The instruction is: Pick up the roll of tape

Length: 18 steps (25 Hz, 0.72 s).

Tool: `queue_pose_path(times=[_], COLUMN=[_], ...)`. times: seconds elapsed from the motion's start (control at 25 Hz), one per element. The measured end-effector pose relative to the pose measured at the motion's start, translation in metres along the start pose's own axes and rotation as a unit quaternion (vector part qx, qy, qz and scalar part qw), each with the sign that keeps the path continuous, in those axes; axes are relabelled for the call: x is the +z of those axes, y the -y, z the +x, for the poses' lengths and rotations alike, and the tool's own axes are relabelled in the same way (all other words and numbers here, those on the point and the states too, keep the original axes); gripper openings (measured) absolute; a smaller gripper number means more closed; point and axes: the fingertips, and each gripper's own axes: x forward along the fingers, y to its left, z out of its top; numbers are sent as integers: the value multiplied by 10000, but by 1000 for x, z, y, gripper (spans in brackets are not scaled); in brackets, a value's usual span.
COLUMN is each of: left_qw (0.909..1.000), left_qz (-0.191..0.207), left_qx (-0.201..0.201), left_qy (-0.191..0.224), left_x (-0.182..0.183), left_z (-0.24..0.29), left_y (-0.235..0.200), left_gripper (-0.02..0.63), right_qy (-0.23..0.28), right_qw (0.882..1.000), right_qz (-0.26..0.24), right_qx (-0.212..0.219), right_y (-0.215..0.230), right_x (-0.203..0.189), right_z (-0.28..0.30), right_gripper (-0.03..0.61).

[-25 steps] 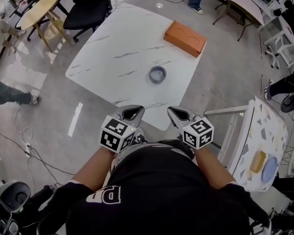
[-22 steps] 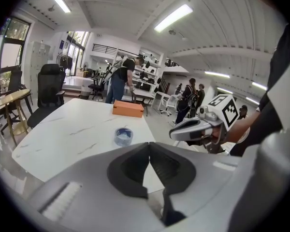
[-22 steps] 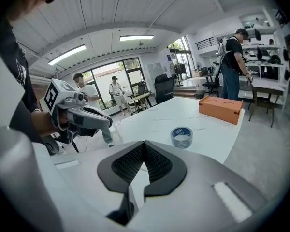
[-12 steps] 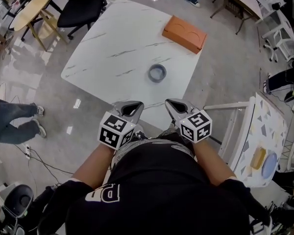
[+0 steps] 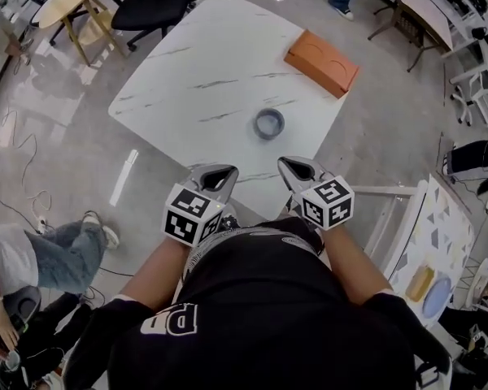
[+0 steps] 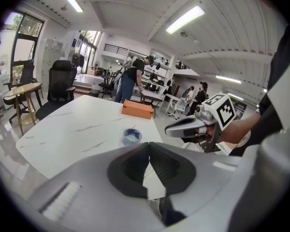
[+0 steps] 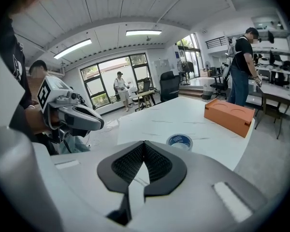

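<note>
A blue roll of tape (image 5: 269, 123) lies flat on the white marble table (image 5: 195, 80), toward its near right side. It also shows ahead of the jaws as a small blue ring, the tape roll (image 6: 132, 136) in the left gripper view and the tape roll (image 7: 180, 141) in the right one. My left gripper (image 5: 225, 170) and right gripper (image 5: 282, 163) hover side by side just short of the table's near corner, well back from the roll. Both are shut with tips touching and nothing between them.
An orange box (image 5: 322, 62) lies at the table's far right edge. A black office chair (image 5: 154, 2) and a wooden round table (image 5: 69, 2) stand at the far left. A white frame with a patterned top (image 5: 427, 226) stands on my right. A person in jeans (image 5: 57, 250) crouches at left.
The view has shifted slightly; the table and roll sit a bit lower and right in the head view. The person at left moved nearer. Both grippers keep their place and stay shut.
</note>
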Motion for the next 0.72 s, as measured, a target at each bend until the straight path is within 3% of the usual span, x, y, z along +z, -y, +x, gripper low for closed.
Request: queue_pose_path(times=[0.72], left_qw=[9999], left_qz=[-61], left_qx=[111], left_qy=[-54], left_x=[-1], left_z=[-2], left_y=[-1], left_gripper=[60], right_qy=[-194], right_qw=[9994], right_qz=[-258], right_qx=[146], right_y=[2], right_x=[-8], right_z=[14], right_gripper=[17])
